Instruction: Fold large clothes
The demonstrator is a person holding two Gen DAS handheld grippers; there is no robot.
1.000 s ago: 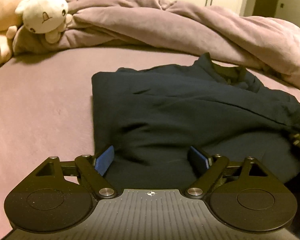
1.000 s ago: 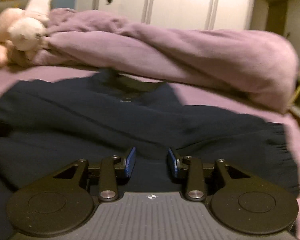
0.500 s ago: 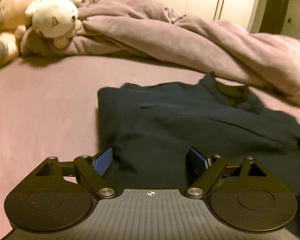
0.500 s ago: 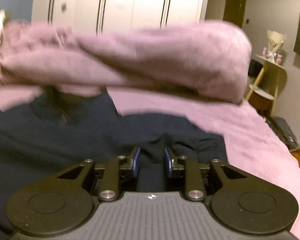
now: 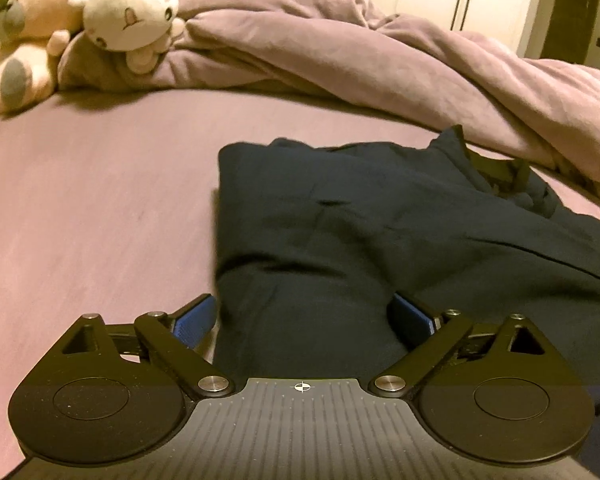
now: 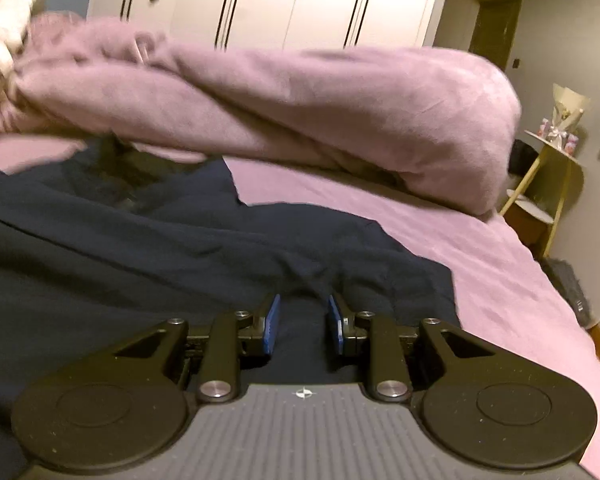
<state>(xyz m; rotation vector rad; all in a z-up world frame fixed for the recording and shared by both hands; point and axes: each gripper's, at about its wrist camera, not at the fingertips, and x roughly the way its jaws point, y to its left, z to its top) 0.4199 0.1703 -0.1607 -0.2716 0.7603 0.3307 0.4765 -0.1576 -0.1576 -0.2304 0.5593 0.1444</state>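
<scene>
A dark navy garment (image 5: 380, 232) lies partly folded on the purple bed sheet (image 5: 100, 208). My left gripper (image 5: 304, 316) is open, its blue pads wide apart astride the garment's near left edge. In the right wrist view the same garment (image 6: 140, 248) spreads to the left. My right gripper (image 6: 302, 320) has its blue pads close together around a bunched fold of the garment's right part and looks shut on it.
A crumpled mauve duvet (image 5: 380, 52) lies along the far side of the bed. Plush toys (image 5: 120, 12) sit at the far left. White wardrobe doors (image 6: 280, 0) stand behind. A small side table (image 6: 552, 168) stands off the bed's right edge.
The right gripper swung right along the garment and its pads closed in on a fold. The left gripper stayed open and shifted slightly, with the garment's left edge now between its pads.
</scene>
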